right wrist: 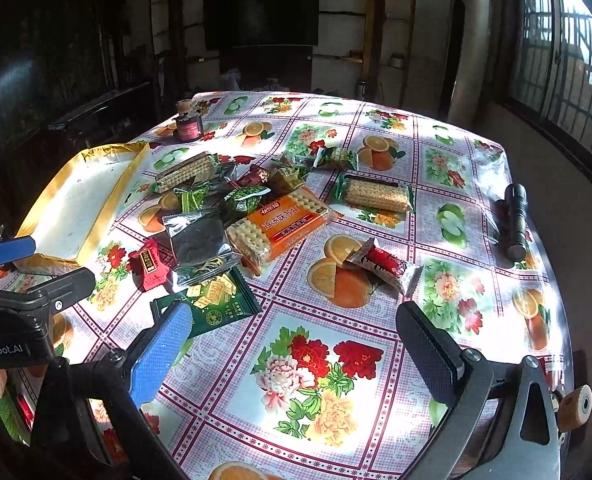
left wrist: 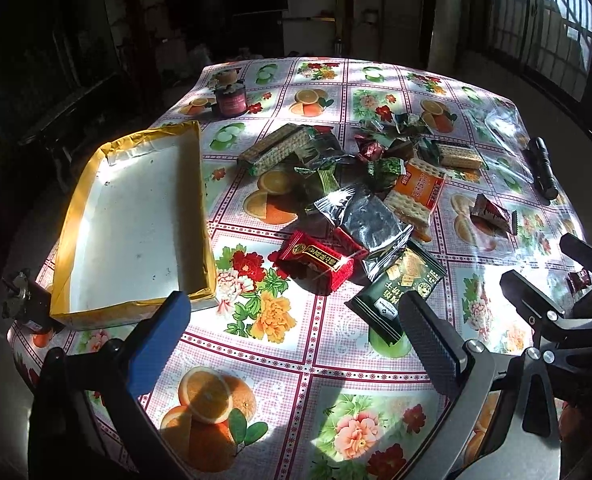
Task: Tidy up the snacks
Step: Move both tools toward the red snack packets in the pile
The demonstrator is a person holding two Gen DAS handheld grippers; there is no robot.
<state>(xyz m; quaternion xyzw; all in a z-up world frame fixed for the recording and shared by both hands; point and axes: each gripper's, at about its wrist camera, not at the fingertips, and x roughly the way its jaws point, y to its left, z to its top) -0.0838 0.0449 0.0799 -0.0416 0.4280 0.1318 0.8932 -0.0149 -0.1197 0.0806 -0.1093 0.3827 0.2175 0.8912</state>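
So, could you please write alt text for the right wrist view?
Open right gripper hovers over a fruit-and-flower tablecloth, facing a pile of snack packets topped by an orange cracker pack; an empty yellow-edged box sits left.

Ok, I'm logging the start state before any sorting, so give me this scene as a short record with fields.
surface: table with fruit-and-flower cloth
container: yellow-edged box, nothing inside it
snacks: loose pile beside the box, including red packet, green cracker packet, orange cracker pack
stray snack: red-and-silver bar, apart from the pile
other items: black flashlight, small jar
left claw: open, holding nothing
right claw: open, holding nothing
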